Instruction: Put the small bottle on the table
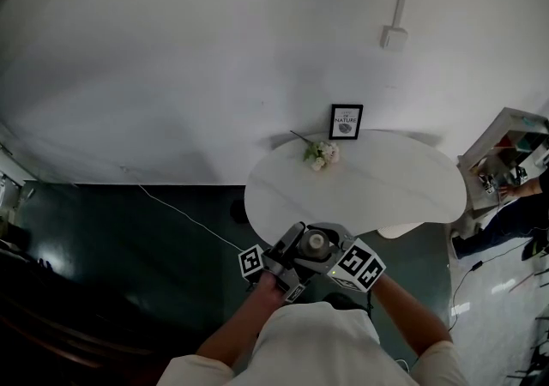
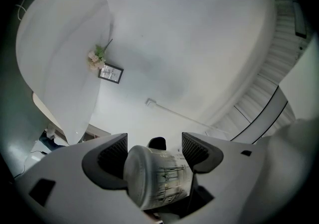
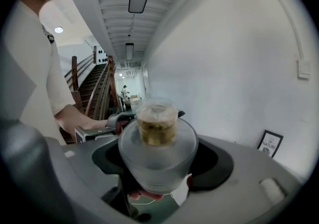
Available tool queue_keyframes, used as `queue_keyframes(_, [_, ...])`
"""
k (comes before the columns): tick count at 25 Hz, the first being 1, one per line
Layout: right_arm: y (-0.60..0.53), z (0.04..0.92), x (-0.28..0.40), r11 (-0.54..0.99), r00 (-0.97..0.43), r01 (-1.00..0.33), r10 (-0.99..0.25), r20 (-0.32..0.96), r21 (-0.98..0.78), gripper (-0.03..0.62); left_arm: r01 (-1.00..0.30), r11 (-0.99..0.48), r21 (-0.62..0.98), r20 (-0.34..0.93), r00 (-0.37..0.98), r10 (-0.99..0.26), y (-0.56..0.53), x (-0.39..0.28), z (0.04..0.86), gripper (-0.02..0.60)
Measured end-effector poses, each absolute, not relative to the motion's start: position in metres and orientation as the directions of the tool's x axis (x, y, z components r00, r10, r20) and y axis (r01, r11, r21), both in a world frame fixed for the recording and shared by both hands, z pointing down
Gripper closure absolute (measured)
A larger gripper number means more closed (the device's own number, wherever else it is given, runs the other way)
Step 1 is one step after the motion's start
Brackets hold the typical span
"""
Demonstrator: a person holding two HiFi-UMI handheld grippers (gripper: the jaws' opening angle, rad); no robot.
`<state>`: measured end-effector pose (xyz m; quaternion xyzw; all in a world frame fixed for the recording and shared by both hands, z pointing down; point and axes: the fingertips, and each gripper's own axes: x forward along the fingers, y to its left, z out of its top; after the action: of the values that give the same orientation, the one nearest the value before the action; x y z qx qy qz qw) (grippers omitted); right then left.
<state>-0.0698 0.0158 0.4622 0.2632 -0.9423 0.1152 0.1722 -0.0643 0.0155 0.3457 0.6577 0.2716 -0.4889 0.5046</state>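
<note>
- White with dark print, the labelled bottle (image 2: 158, 178) sits askew between the jaws of the left tool (image 2: 153, 149), which is closed on it, broad end toward the camera.
- The right tool (image 3: 160, 158) is clamped round the body of a frosted bottle (image 3: 158, 170), whose narrower cap (image 3: 156, 123) points away and shows something amber inside.
- The pictures do not settle which of the 2 is the small bottle. Both are in the air in front of the person's chest, and neither is over the desk (image 1: 403, 183).
- The desk is round and white and stands well ahead of the tools. Flowers (image 1: 321, 153) and a framed picture (image 1: 346, 121) sit at its far edge by the wall.
- Risk 1: in the head view the 2 tools are almost touching, so a careless swing forward could knock one bottle against the other tool and loosen it.
- Risk 2: released at its present tilt, the labelled bottle would likely land on an edge, tip over and roll toward the curved rim.
- Risk 3: the frosted wall looks smooth, so any slackening of the grip during the reach could drop the bottle to the dark floor (image 1: 129, 238).
- Risk 4: setting down too far back could push over the flowers.
</note>
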Motion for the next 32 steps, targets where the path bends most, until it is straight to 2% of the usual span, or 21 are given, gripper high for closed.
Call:
queue_keyframes(12, [-0.024,0.470,-0.052,0.858,-0.831,-0.493,-0.416,0.370,-0.143,0.244,0.824,-0.374,0.425,-0.905,0.393,-0.162,-0.027,-0.044,0.355,0.254])
queue_keyframes(28, [-0.125,0.498,0.009,0.925,-0.892,-0.331,-0.241,0.383,-0.188,0.244,0.772,-0.453,0.446,-0.895,0.369,-0.251,-0.136,0.018,0.384,0.253])
queue_keyframes(29, [-0.128,0.500,0.011,0.928,-0.895,-0.319,-0.227,0.385,-0.193,0.244,0.760,-0.447,0.473,-0.880,0.382,-0.281,-0.141,0.020,0.392,0.253])
queue_keyframes(30, [-0.133,0.504,0.012,0.931,-0.897,-0.306,-0.213,0.387,-0.197,0.244,0.726,-0.408,0.553,-0.828,0.427,-0.362,-0.150,0.024,0.411,0.253])
queue_keyframes(31, [-0.137,0.508,0.014,0.934,-0.900,-0.293,-0.198,0.388,-0.203,0.244,0.660,-0.316,0.682,-0.713,0.501,-0.491,-0.162,0.029,0.443,0.253])
queue_keyframes(32, [-0.142,0.512,0.015,0.936,-0.903,-0.281,-0.184,0.388,-0.210,0.244,0.566,-0.180,0.804,-0.541,0.572,-0.617,-0.175,0.034,0.481,0.253])
